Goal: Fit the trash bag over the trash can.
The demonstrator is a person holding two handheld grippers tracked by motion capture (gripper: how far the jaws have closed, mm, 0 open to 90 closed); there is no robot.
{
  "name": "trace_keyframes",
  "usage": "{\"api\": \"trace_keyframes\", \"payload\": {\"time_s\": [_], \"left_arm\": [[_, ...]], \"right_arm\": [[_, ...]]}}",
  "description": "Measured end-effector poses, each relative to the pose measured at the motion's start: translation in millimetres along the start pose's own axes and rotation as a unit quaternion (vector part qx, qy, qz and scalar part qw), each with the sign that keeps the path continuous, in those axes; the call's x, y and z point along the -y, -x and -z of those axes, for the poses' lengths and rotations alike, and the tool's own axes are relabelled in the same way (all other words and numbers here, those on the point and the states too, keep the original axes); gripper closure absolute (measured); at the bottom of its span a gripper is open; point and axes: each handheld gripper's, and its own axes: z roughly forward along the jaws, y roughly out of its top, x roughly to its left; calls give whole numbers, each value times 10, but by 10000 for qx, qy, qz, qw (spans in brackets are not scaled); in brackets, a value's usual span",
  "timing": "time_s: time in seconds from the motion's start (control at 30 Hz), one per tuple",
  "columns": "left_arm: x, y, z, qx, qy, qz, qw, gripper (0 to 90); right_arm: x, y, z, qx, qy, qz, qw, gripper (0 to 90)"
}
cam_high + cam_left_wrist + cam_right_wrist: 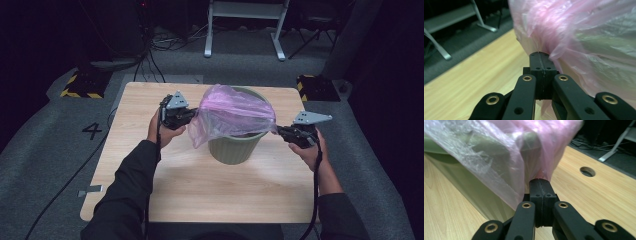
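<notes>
Left gripper (192, 116): jaws pressed together on the left edge of the pink plastic bag (232, 114), film pinched at the tips. Right gripper (278, 129): jaws likewise clamped on the bag's right edge. Pink plastic bag: thin, translucent, stretched between both grippers, draped over the mouth of the green bin (234, 146). Green bin: ribbed, upright, near the middle of the tabletop (165, 195), towards its far side. Tabletop: light wood, round cable hole (587, 171) near one corner. Surroundings: grey floor (45, 140), white desk frame (245, 22) beyond the tabletop.
</notes>
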Motion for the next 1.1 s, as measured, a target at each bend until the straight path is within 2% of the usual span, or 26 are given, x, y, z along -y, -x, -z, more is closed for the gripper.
{"api": "trace_keyframes", "payload": {"time_s": [0.1,0.17,0.2,0.23,0.3,0.33,0.5,0.63,0.67,0.7,0.77,0.8,0.83,0.87,0.9,0.93,1.0,1.03,1.1], "left_arm": [[-33,7,236,30,289,15,9996,900],[-46,32,354,163,420,2,9990,900],[-41,101,455,301,415,-165,9985,900],[-41,101,455,301,415,-165,9985,900],[11,180,512,482,329,-273,9979,900],[63,229,526,488,284,-330,9979,900],[210,268,447,421,86,-336,9985,900],[243,246,278,268,84,-269,9992,900],[242,241,260,212,138,-252,9994,900],[238,231,244,155,256,-194,9994,900],[228,191,270,222,619,-31,9978,886],[225,179,297,194,782,33,9967,837],[223,171,326,281,897,64,9955,822],[220,177,352,312,955,57,9949,832],[214,188,366,262,953,29,9951,839],[205,206,385,257,942,-28,9952,848],[190,231,401,244,926,-81,9954,865],[178,244,409,200,890,-108,9958,865],[162,252,412,228,909,-94,9956,865]], "right_arm": [[17,-25,145,-64,135,-14,9999,900],[24,-61,250,-105,214,37,9997,900],[35,-89,329,-139,254,69,9996,900],[35,-89,329,-139,254,69,9996,900],[69,-113,397,-193,266,96,9994,900],[97,-120,417,-251,240,99,9993,900],[274,-98,361,-247,-57,7,9997,900],[320,-59,220,-67,-181,-71,9998,900],[309,-47,176,83,-167,-40,9998,900],[309,-47,176,83,-167,-40,9998,900],[297,-23,136,279,-171,5,9995,900],[297,-15,129,365,-162,-28,9992,894],[300,-7,131,415,-124,-75,9990,811],[299,-10,142,515,-76,-130,9986,666],[292,-26,163,653,-31,-139,9978,560],[286,-40,188,707,23,-110,9974,499],[238,-131,346,763,377,-31,9964,375],[238,-131,346,763,377,-31,9964,330],[188,-227,482,658,661,150,9955,300]]}}
